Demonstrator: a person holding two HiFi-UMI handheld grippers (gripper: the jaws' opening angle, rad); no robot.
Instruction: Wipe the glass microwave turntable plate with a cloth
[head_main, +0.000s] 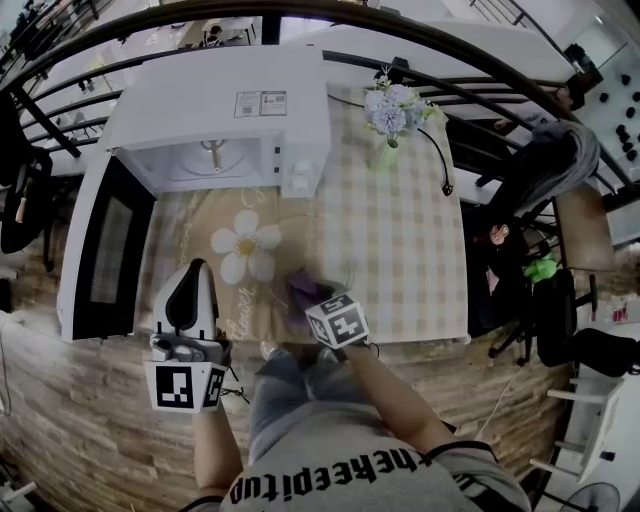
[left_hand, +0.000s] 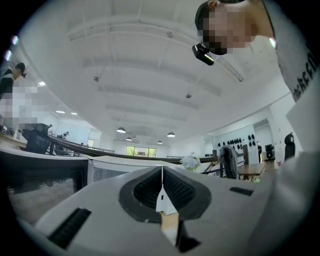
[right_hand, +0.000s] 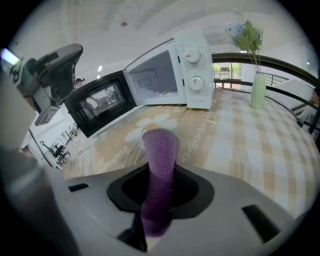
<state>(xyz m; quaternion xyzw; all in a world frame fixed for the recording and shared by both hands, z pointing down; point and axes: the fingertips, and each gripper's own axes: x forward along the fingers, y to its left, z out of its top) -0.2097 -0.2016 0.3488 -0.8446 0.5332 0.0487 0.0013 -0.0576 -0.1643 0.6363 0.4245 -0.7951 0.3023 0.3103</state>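
In front of the open microwave (head_main: 225, 120), the right gripper (head_main: 305, 293) clamps a purple cloth (right_hand: 160, 170) over the glass plate (right_hand: 197, 135) on the tablecloth (head_main: 400, 240), while the left gripper (left_hand: 161, 195), jaws pressed together and empty, hangs near the microwave's door (head_main: 105, 250).

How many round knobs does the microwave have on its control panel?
2: the upper knob and the lower knob, one directly above the other, right of the open cavity of the microwave.

Open mw door (head_main: 105, 255), left side.
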